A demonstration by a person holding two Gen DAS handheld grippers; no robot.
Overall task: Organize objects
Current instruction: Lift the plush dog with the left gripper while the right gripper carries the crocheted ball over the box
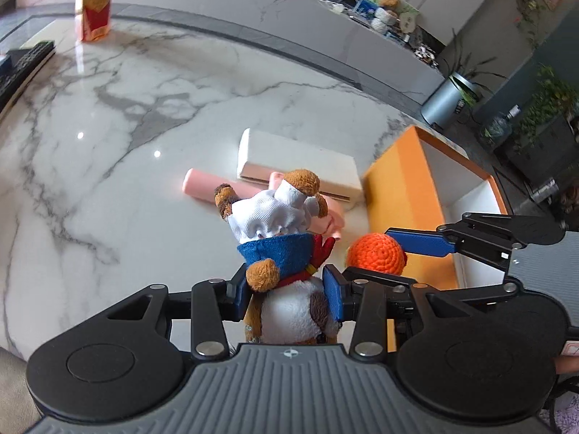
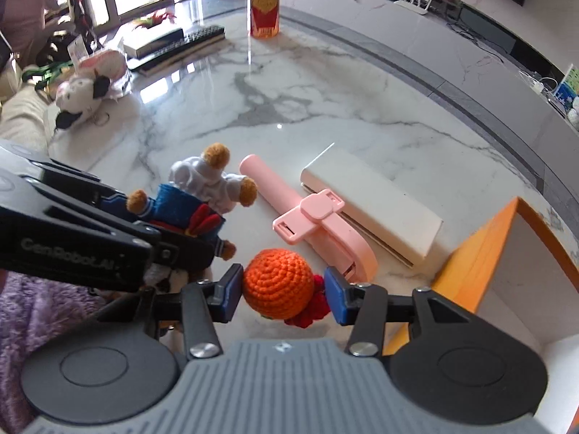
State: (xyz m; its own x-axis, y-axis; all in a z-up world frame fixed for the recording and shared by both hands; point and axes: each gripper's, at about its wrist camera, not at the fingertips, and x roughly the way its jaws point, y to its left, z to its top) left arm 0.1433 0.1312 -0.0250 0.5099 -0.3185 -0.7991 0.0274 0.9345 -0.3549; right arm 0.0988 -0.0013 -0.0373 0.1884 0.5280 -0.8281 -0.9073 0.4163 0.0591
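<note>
Left wrist view: left gripper (image 1: 287, 291) clamps a plush dog (image 1: 278, 238) in white cap and blue collar between its blue pads, the toy pointing forward above the marble table (image 1: 144, 115). Right gripper (image 2: 284, 294) pinches an orange crocheted ball (image 2: 278, 285), just beside the dog. Ahead on the marble lie a pink handle (image 2: 307, 224) and a white box (image 2: 372, 199), touching; an orange bin (image 1: 405, 195) stands right, a yellow carton (image 2: 265, 5) far back.
</note>
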